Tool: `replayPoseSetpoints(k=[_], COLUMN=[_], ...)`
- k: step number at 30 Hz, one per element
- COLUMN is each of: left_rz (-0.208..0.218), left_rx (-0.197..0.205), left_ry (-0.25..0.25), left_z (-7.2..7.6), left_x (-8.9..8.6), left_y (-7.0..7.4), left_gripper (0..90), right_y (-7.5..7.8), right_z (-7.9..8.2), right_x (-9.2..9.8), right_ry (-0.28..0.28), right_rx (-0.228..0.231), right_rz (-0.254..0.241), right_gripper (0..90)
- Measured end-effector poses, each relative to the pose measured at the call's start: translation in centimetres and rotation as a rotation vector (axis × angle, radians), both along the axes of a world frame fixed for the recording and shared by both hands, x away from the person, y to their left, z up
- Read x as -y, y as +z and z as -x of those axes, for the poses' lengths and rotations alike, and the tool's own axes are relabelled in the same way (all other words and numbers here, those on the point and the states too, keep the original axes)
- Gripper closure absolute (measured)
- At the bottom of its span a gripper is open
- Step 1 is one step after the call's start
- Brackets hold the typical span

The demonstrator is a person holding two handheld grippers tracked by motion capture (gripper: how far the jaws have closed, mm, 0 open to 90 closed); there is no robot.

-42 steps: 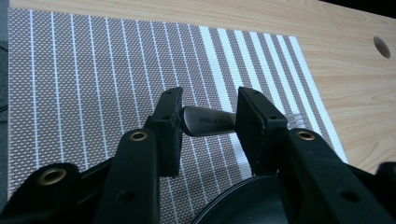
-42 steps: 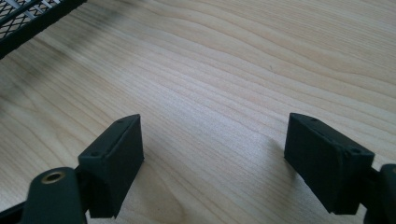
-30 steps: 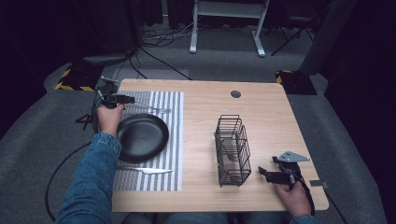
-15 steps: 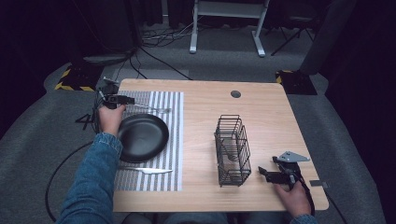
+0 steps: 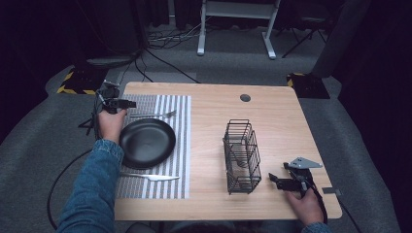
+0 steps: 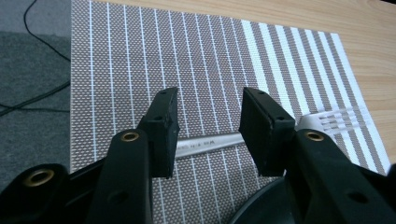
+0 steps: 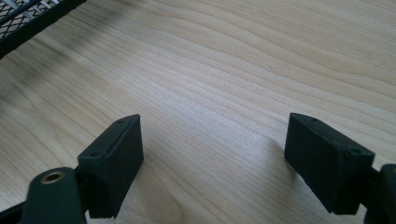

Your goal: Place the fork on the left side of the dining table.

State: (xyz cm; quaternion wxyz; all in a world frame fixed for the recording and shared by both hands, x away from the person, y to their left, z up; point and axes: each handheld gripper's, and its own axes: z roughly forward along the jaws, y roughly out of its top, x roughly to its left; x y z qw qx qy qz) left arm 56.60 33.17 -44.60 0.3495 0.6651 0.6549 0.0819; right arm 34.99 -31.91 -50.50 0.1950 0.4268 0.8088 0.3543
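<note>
A dim room with grey carpet, loose cables and a white frame stand lies behind a light wooden table, which has a round dark grommet near its far edge. No readable writing or brand shows; the fork handle carries a faint stamp too blurred to make out.

On the left of the table lies a grey-and-white striped placemat. At its far end lies a silver fork, tines pointing toward the table's middle. The left gripper stands over the fork's handle, its two black jaws apart with one on each side of the shaft; they straddle the handle and are not closed on it. The person's left hand holds that gripper at the mat's far left corner, a denim sleeve running back to the near edge.

Just nearer than the fork sits a black plate, bare. Nearer still, a knife lies on the mat.

Right of centre stands a black wire basket; whether it holds anything cannot be told.

At the near right corner the right gripper rests low over bare wood, jaws spread wide and holding nothing, with the basket's mesh at the upper left of its view.
</note>
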Motion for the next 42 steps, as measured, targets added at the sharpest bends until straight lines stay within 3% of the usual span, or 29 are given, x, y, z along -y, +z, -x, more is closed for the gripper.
replayPoseSetpoints(k=[4, 7, 8, 11, 14, 20, 23, 24, 27, 29, 32, 33, 35, 36, 37, 38, 42], left_rz=[-0.029, -0.093, -0.110, -0.121, -0.154, -0.189, -0.188, -0.197, -0.219, -0.219, -0.229, -0.252, -0.266, -0.282, -0.282, -0.276, -0.265], left_rx=[0.040, 0.097, 0.134, 0.169, 0.245, 0.249, 0.308, 0.318, 0.316, 0.348, 0.349, 0.330, 0.332, 0.369, 0.369, 0.385, 0.384], left_ry=[-0.016, -0.056, -0.078, -0.106, -0.155, -0.202, -0.211, -0.218, -0.223, -0.233, -0.241, -0.250, -0.254, -0.270, -0.270, -0.277, -0.281], left_z=[1.1, 2.5, 3.6, 4.8, 7.5, 9.9, 11.9, 13.0, 14.2, 15.7, 16.7, 17.6, 18.1, 19.3, 19.3, 19.8, 22.0], left_x=[0.2, 1.0, 1.5, 2.1, 3.0, 3.8, 4.2, 4.4, 4.5, 4.6, 4.7, 5.0, 5.2, 5.5, 5.5, 5.7, 5.9], left_y=[1.3, 2.8, 3.8, 4.8, 6.6, 8.2, 8.9, 9.3, 9.7, 10.0, 10.0, 10.1, 10.2, 10.2, 10.2, 10.2, 9.5], left_gripper=[55.0, 54.5, 54.4, 52.8, 51.1, 48.1, 48.1, 48.1, 47.9, 46.2, 44.9, 44.4, 43.9, 43.8, 43.7, 43.7, 43.8], right_y=[0.0, 0.0, 0.0, 0.0, 0.0, 0.0, 0.0, 0.0, 0.0, 0.0, 0.0, 0.0, 0.0, 0.0, 0.0, 0.0, 0.0], right_z=[0.0, 0.0, 0.0, 0.0, 0.0, 0.0, 0.0, 0.0, 0.0, 0.0, 0.0, 0.0, 0.0, 0.0, 0.0, 0.0, 0.0], right_x=[0.0, 0.0, 0.0, 0.0, 0.0, 0.0, 0.0, 0.0, 0.0, 0.0, 0.0, 0.0, 0.0, 0.0, 0.0, 0.0, 0.0], right_ry=[0.000, 0.000, 0.000, 0.000, 0.000, 0.000, 0.000, 0.001, 0.001, 0.000, 0.000, 0.001, 0.000, 0.001, 0.001, 0.001, 0.001], right_rx=[0.000, 0.000, 0.000, 0.000, 0.000, 0.000, -0.001, -0.001, -0.001, -0.001, -0.002, -0.001, -0.001, -0.001, -0.001, -0.001, -0.001], right_rz=[0.000, 0.000, 0.000, 0.000, 0.000, 0.000, -0.001, -0.001, 0.000, 0.000, 0.000, 0.000, 0.000, 0.000, 0.000, 0.000, 0.000], right_gripper=[19.5, 19.5, 19.5, 19.5, 19.3, 19.4, 19.3, 19.2, 19.2, 19.2, 19.2, 19.2, 19.2, 19.2, 19.2, 19.2, 19.2])
